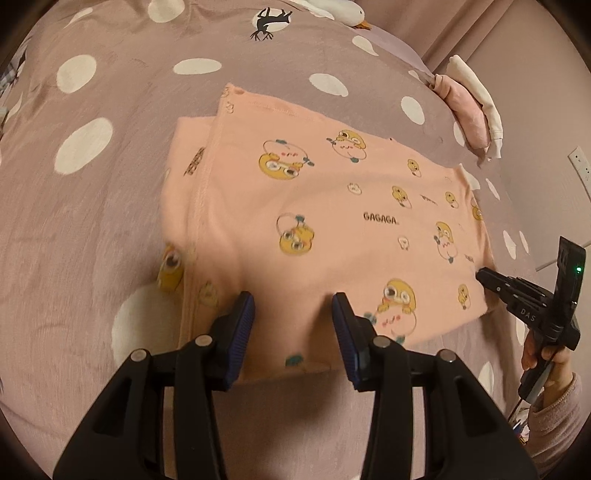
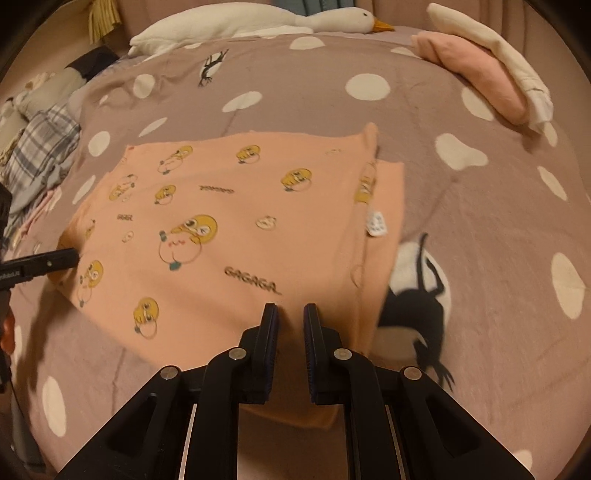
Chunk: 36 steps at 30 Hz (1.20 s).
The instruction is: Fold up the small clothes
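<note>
A peach garment [image 1: 332, 206] printed with yellow cartoon ducks and "GAGAGA" lies flat on the bed, one side folded over on itself. My left gripper [image 1: 293, 299] hovers open over its near edge, with cloth visible below the gap between the blue pads. In the right wrist view its tip [image 2: 72, 258] sits at the garment's left edge. My right gripper [image 2: 290, 308] has its jaws almost together just above the garment [image 2: 221, 206] near the folded side. Whether any cloth is pinched I cannot tell. From the left wrist view its tip [image 1: 480, 275] rests at the garment's right edge.
The bed has a mauve cover with white dots [image 2: 480, 221]. A white plush goose [image 2: 332, 18] lies at the far end. Folded pink and cream clothes [image 2: 480, 66] are stacked far right, and plaid clothes [image 2: 40, 147] are heaped at left. A hand in a pink sleeve [image 1: 535, 354] holds the right gripper.
</note>
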{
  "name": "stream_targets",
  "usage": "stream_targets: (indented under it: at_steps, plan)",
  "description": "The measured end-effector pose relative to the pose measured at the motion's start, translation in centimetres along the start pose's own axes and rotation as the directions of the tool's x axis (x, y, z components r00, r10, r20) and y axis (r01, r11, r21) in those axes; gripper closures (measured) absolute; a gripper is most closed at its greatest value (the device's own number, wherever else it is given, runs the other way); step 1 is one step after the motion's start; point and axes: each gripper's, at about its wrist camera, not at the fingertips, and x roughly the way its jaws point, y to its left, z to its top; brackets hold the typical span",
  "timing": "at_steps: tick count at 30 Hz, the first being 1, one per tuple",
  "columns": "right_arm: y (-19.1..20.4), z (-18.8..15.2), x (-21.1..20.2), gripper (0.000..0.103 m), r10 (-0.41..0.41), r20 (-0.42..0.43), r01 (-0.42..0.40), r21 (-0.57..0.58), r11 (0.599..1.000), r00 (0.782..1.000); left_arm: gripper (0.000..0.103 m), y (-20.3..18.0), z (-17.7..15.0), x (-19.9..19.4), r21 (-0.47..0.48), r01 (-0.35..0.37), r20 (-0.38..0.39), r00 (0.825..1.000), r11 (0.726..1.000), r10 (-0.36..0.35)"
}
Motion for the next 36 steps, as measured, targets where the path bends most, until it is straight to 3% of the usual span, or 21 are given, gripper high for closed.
stream_targets:
  at_steps: [5,7,9,11,17,28,36]
  plan:
    - [-0.5,-1.4,-1.5,0.09,-0.005,-0.009,0.006,0.047,0.999,1.0,0.045,1.6,-1.4,-2.7,-0.055,0.071,0.026,0.997,0.996,-0.07]
    - [-0.4,-1.9,-2.5,0.083,0.002,0.01,-0.002,0.052,0.999,1.0,0.025,2.6,-1.9,-3.9,-0.092,0.086,0.056,0.995,0.992,-0.081]
    - [-0.3,-2.6,-3.9,0.068,0.022,0.048,-0.026,0.07,0.997,0.999,0.019,3.9,-2.0,-4.7,-0.14,0.094,0.09,0.993,0.986,-0.082]
    - [-0.3,-3.1,-4.8,0.062,0.037,0.076,-0.044,0.092,0.995,0.996,0.019,5.1,-1.9,-4.8,-0.195,0.113,0.095,0.991,0.974,-0.096]
    - [1.0,-4.3,-6.6,0.061,0.103,0.139,-0.118,0.11,0.987,0.985,0.019,5.9,-0.9,-2.7,-0.288,0.202,0.085,0.979,0.936,-0.185]
    - [2.0,-5.0,-6.7,0.061,0.125,0.144,-0.14,0.101,0.985,0.982,0.018,5.7,2.5,0.3,-0.324,0.269,0.089,0.963,0.907,-0.253]
    - [3.3,-4.2,-5.7,0.061,0.16,0.149,-0.175,0.093,0.98,0.976,0.018,6.1,5.2,1.8,-0.373,0.331,0.117,0.943,0.867,-0.31]
